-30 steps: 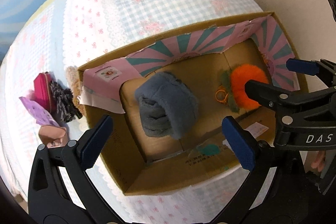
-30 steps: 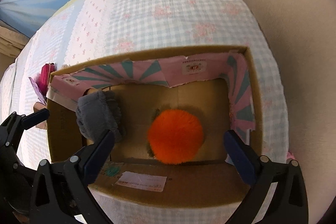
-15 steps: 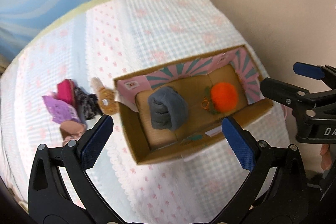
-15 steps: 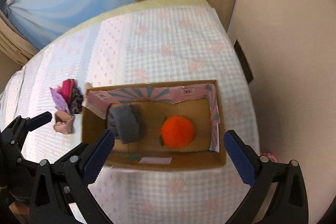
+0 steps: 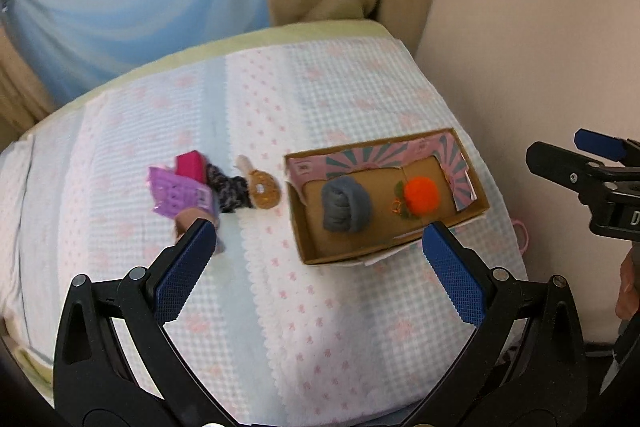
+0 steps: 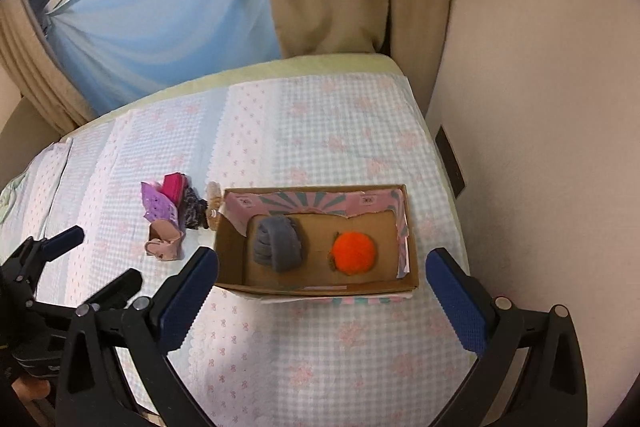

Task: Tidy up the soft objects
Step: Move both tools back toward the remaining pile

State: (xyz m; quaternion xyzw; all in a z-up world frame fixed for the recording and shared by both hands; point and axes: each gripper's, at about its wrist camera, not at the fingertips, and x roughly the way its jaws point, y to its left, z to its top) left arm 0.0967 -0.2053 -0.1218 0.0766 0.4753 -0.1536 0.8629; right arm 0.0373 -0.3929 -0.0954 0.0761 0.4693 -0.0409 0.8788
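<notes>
Both the left gripper (image 5: pixel 320 269) and right gripper (image 6: pixel 322 293) hover high above the bed (image 6: pixel 320 131), fingers spread wide and empty, the cardboard box (image 6: pixel 316 285) ahead between the right one's fingers.

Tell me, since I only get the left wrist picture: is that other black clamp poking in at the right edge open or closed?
Observer: Open. The right wrist view shows the right gripper with its blue-padded fingers wide apart and nothing between them, in front of the open brown cardboard box.
Operator: And the pale pink thing that my left gripper half hides?
Observer: Here it shows whole: a crumpled pale pink soft item lying on the pink-and-blue checked bedcover, apart from the box and just in front of the flat purple perforated piece. What it is, I cannot tell.
</notes>
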